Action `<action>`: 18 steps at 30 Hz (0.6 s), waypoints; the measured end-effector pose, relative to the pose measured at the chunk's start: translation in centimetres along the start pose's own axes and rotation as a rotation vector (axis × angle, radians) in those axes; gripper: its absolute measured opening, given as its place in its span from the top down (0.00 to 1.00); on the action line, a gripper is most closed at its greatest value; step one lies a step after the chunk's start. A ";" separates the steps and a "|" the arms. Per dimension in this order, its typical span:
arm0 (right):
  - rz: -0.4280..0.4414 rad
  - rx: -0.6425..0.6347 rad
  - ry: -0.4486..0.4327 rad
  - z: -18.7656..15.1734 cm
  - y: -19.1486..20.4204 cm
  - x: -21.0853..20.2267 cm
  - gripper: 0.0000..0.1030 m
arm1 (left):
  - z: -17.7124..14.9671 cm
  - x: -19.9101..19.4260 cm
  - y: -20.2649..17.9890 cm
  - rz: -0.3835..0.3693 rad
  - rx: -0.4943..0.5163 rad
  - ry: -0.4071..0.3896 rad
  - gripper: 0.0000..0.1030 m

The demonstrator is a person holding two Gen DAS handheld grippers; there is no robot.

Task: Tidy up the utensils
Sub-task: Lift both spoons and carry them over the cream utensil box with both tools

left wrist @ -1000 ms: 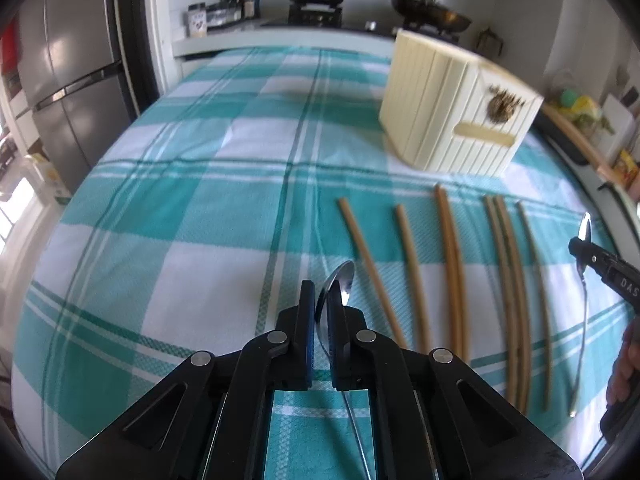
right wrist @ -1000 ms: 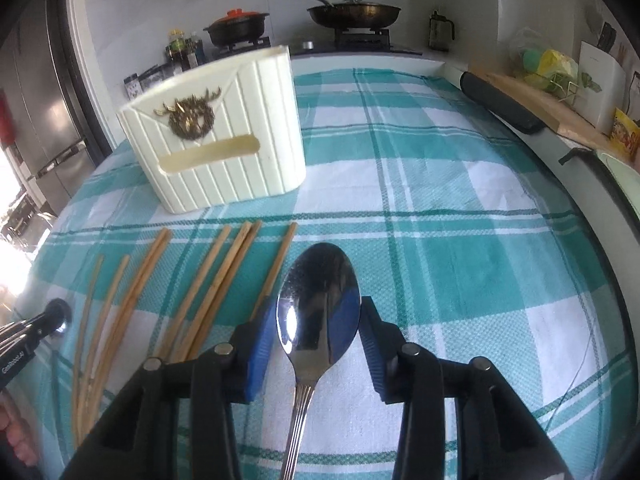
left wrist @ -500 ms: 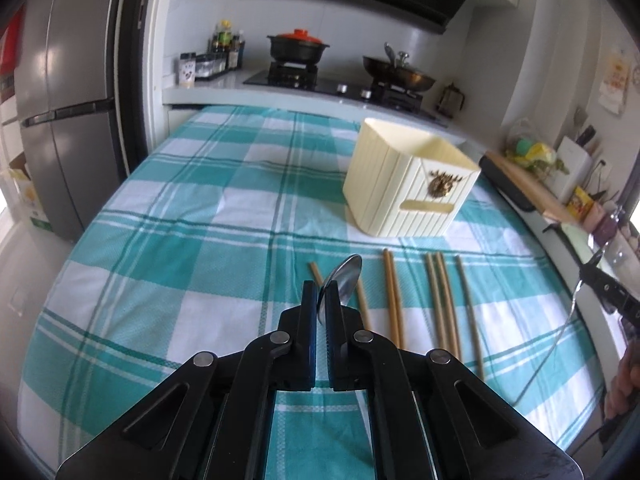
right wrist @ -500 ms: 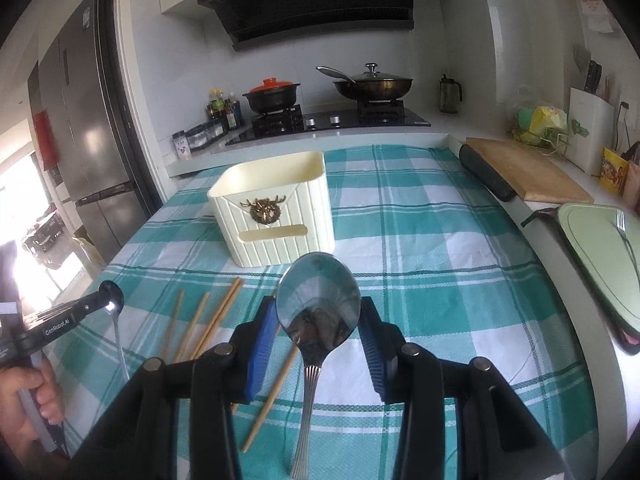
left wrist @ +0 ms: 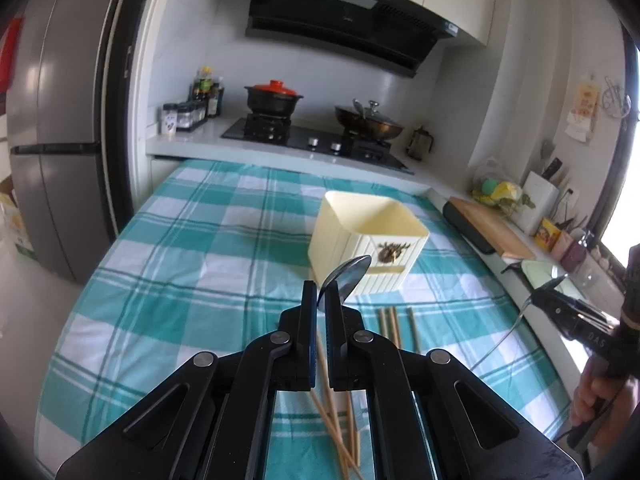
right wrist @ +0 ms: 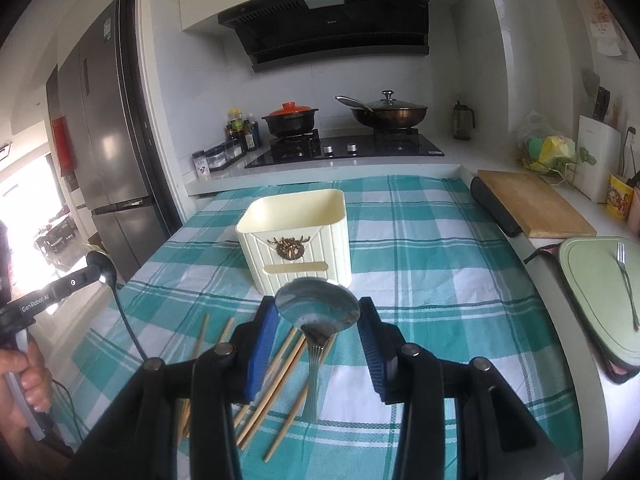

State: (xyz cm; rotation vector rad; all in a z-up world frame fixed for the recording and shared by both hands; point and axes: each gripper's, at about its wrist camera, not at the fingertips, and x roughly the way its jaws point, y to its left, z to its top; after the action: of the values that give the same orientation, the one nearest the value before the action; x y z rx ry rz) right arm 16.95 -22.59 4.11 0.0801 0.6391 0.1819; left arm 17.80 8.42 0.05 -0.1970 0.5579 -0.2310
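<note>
Two shiny steel spoons (right wrist: 318, 304) – polished bowls, slim handles – one per gripper (left wrist: 319, 304).

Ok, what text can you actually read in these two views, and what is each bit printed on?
"GenRobot.AI": on the left gripper's black finger, right wrist view.
"DAS": partial, on the right gripper's body, left wrist view; the rest is cut off.
Hood panel and sticker: too small to read.
Fridge label: blurred.
Spice jars, yellow packet, wall papers: unreadable.
</note>
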 end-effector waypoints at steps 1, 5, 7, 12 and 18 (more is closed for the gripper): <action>0.000 -0.004 -0.002 0.3 0.0 0.1 0.60 | 0.3 0.0 -0.1 -0.004 0.002 -0.004 0.99; 0.011 -0.015 -0.012 1.5 0.2 0.1 0.60 | 1.8 0.2 -0.6 -0.029 0.006 -0.018 0.99; 0.018 -0.020 -0.020 2.4 0.3 0.1 0.60 | 3.1 0.5 -0.9 -0.038 0.013 -0.030 0.99; 0.048 -0.033 -0.043 6.4 0.3 0.6 0.60 | 7.0 1.2 -1.6 -0.051 0.035 -0.071 0.99; 0.071 -0.039 -0.073 13.3 0.4 3.1 0.60 | 12.9 4.5 -2.6 -0.041 0.068 -0.103 0.99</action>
State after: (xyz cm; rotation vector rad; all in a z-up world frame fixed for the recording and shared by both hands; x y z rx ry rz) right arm 27.31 -21.83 12.97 0.0712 0.5604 0.2585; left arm 28.12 6.27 9.13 -0.1532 0.4434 -0.2777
